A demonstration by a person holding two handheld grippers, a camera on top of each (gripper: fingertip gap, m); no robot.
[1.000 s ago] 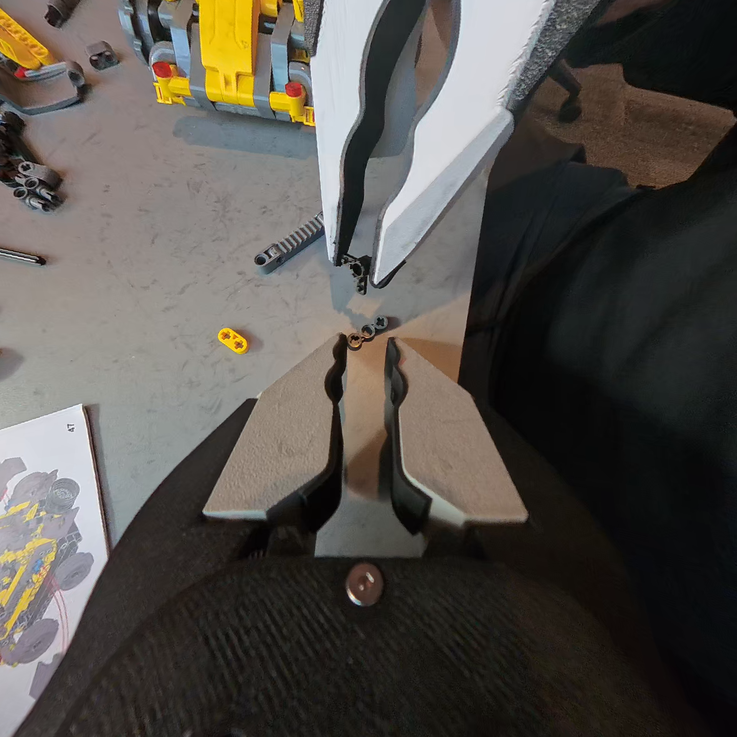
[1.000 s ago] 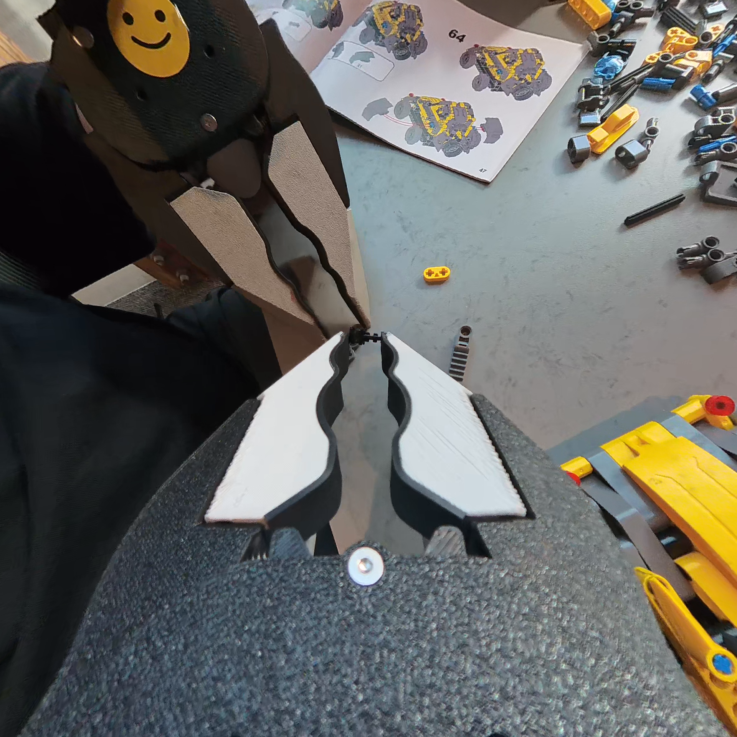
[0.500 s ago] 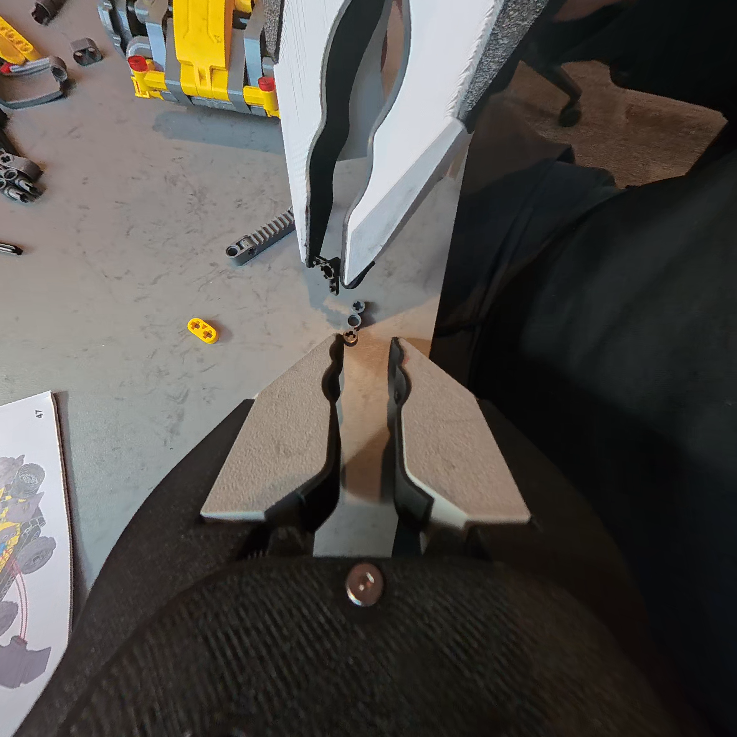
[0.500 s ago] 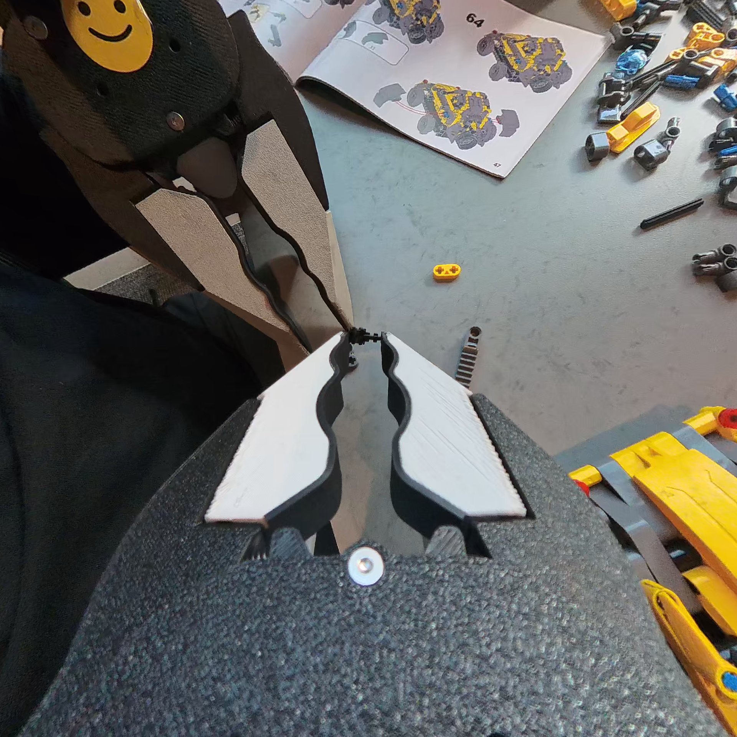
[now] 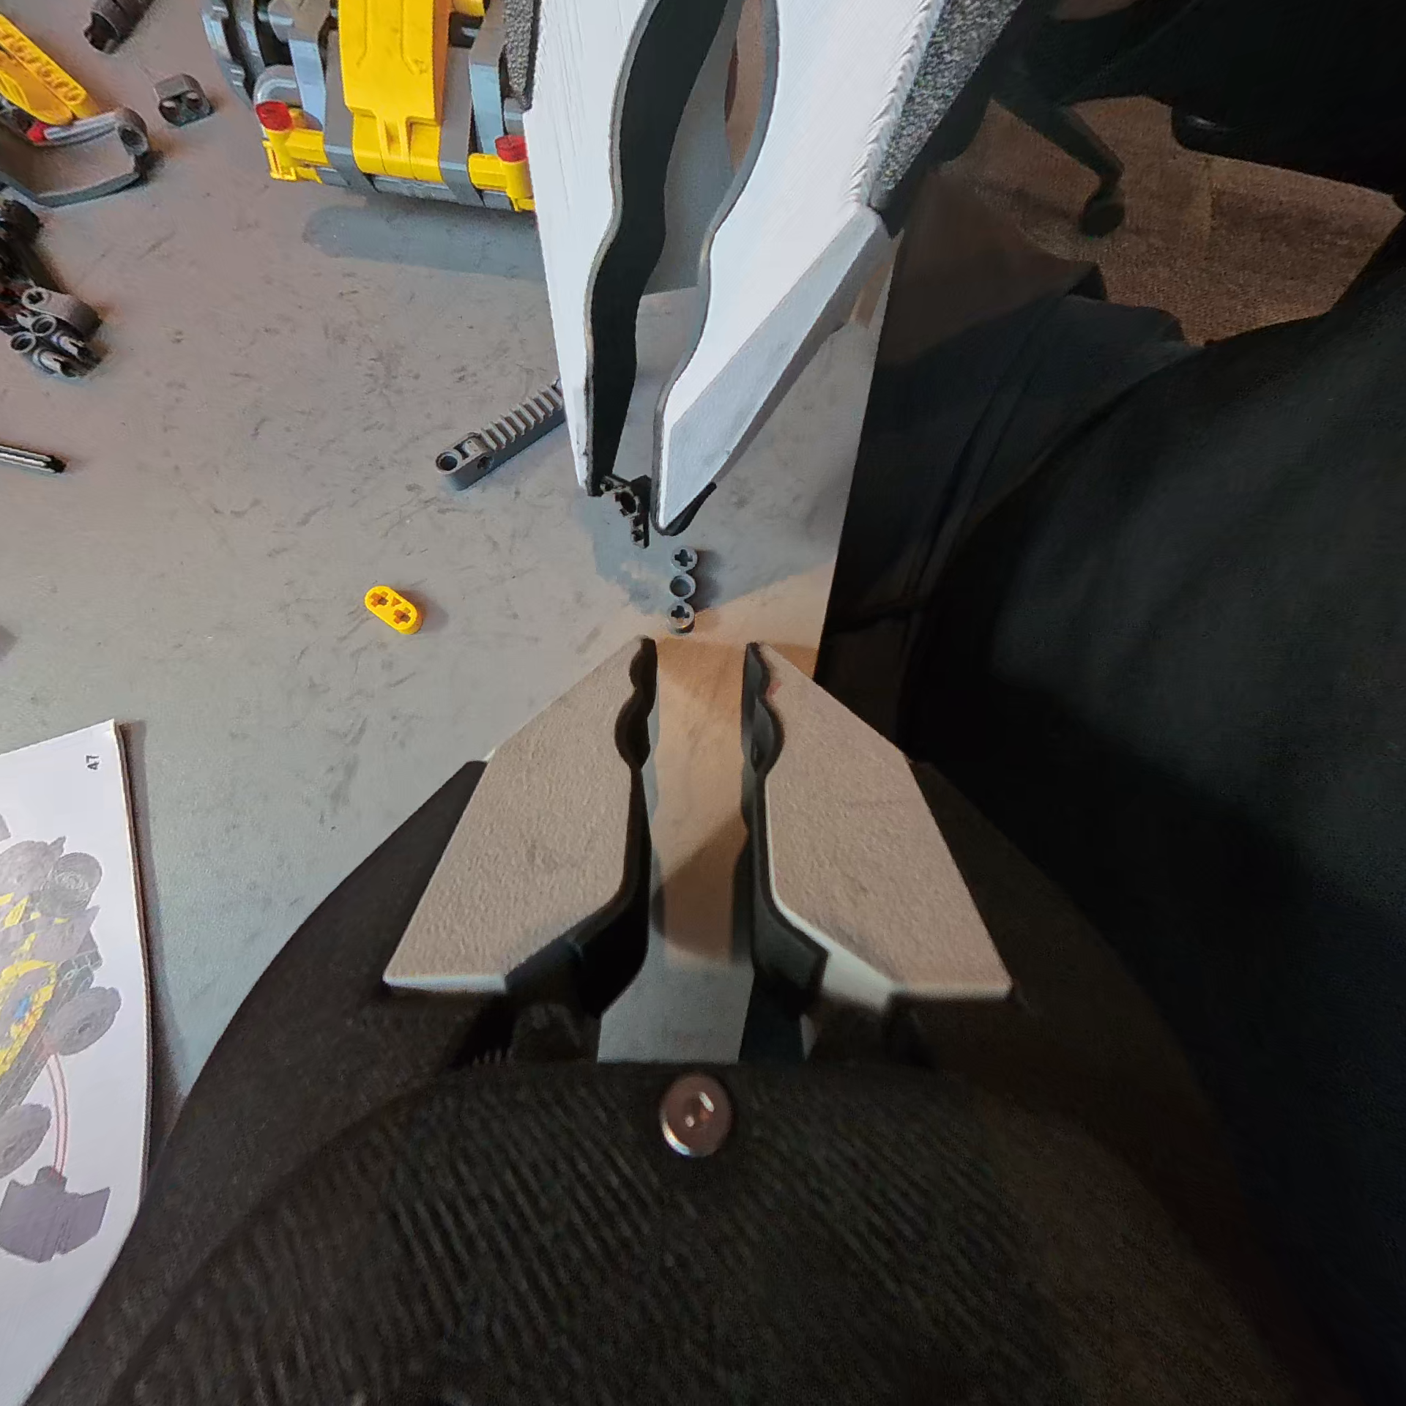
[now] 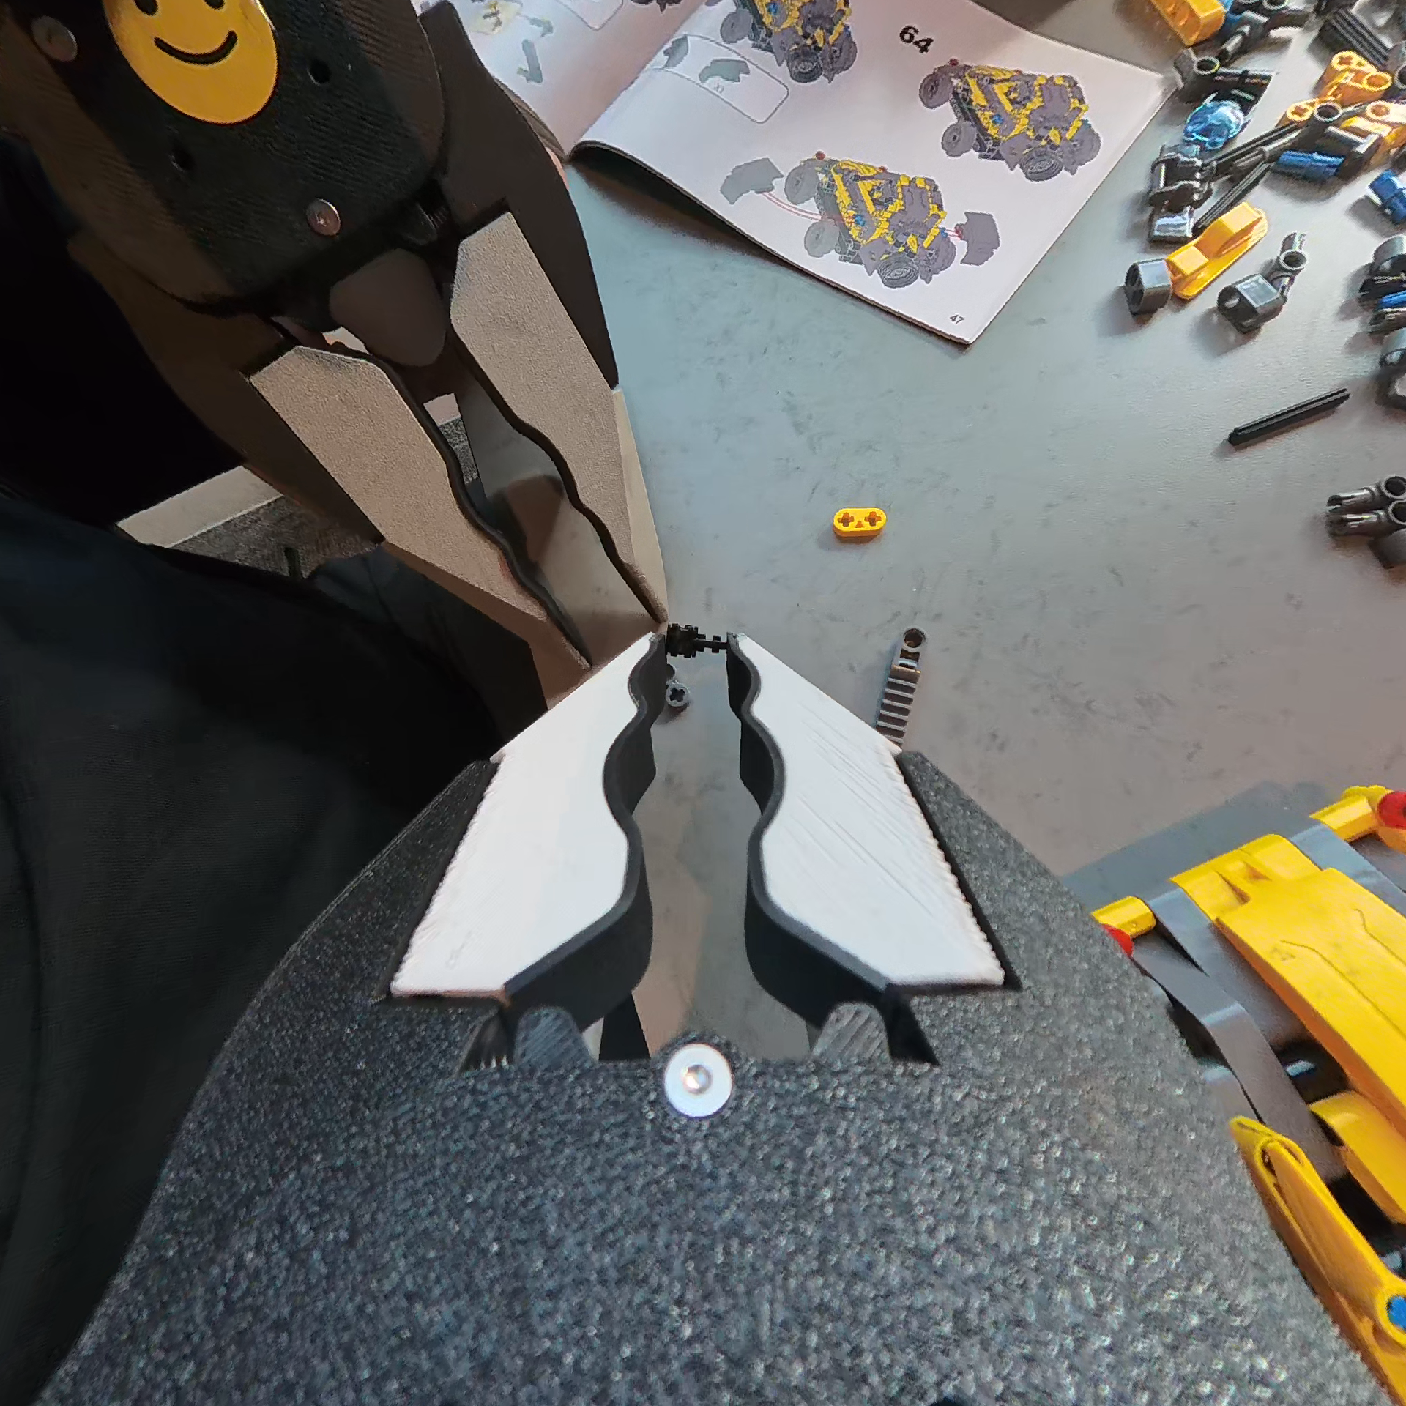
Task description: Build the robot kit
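Observation:
My left gripper (image 5: 700, 648) has grey fingers; it is slightly open and empty, low over the grey table (image 5: 266, 365) near its edge. A small grey three-hole beam (image 5: 682, 590) lies flat on the table just beyond its fingertips. My right gripper (image 6: 694, 640), with white fingers, is shut on a small black connector piece (image 6: 691, 639). In the left wrist view it comes down from the top and holds that black piece (image 5: 631, 511) just above and behind the beam. One end of the beam (image 6: 675, 694) shows under the right fingers. The left gripper's tips (image 6: 647, 609) nearly touch the right gripper's.
A small yellow two-hole beam (image 5: 393, 609) and a grey toothed rack (image 5: 502, 434) lie to the left. A yellow and grey model (image 5: 396, 99) stands behind. An open instruction booklet (image 6: 875, 152), a black axle (image 6: 1286, 417) and several loose parts (image 6: 1255, 175) lie beyond. A person's dark clothing (image 5: 1141, 685) is beside the table edge. Less than 4 cm separates the two grippers' tips. The right tips stand about 15 cm off the black axle (image 6: 1286, 417).
The grey beam has turned from slanted to lengthwise and now lies clear of the left fingertips. The right gripper still holds the black piece, close above the beam's far end.

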